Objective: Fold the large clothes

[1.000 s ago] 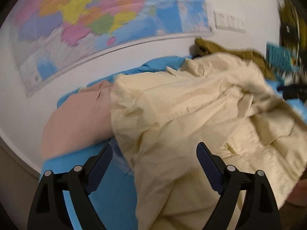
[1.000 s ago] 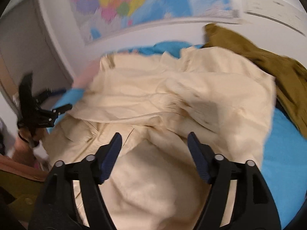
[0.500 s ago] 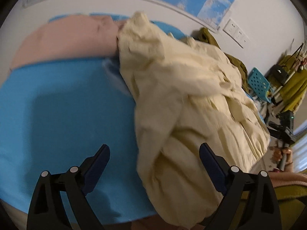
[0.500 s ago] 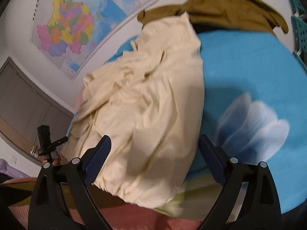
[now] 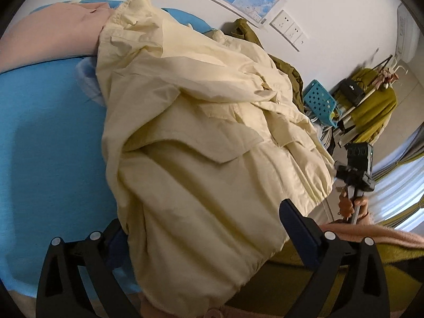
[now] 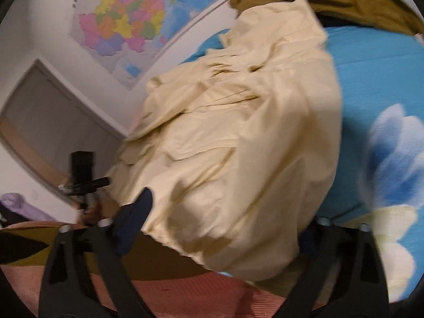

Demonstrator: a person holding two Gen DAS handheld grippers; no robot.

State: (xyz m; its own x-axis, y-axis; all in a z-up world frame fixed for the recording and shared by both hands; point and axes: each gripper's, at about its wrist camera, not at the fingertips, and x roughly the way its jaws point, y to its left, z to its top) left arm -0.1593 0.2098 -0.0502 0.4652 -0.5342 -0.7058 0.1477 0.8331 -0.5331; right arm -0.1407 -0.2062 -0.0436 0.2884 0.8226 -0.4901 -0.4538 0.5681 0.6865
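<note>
A large cream jacket (image 5: 201, 137) lies crumpled on a blue bed sheet (image 5: 47, 132), its hem hanging over the near bed edge. It also shows in the right wrist view (image 6: 238, 159). My left gripper (image 5: 204, 228) is open, its jaws astride the jacket's lower hem at the left part. My right gripper (image 6: 222, 222) is open, its jaws astride the hem at the right part; the cloth hides its right finger. Each gripper shows small in the other's view: the right one (image 5: 355, 175), the left one (image 6: 84, 177).
An olive garment (image 6: 344, 0) lies at the bed's far side by the wall. A pink garment (image 5: 53, 31) lies at the far left. A map (image 6: 137, 21) hangs on the wall. A blue basket (image 5: 320, 103) and a clothes rack (image 5: 371, 106) stand at the right.
Both grippers have dropped from above the jacket to its near hem at the bed edge and come closer to the cloth. The jaws have stayed open.
</note>
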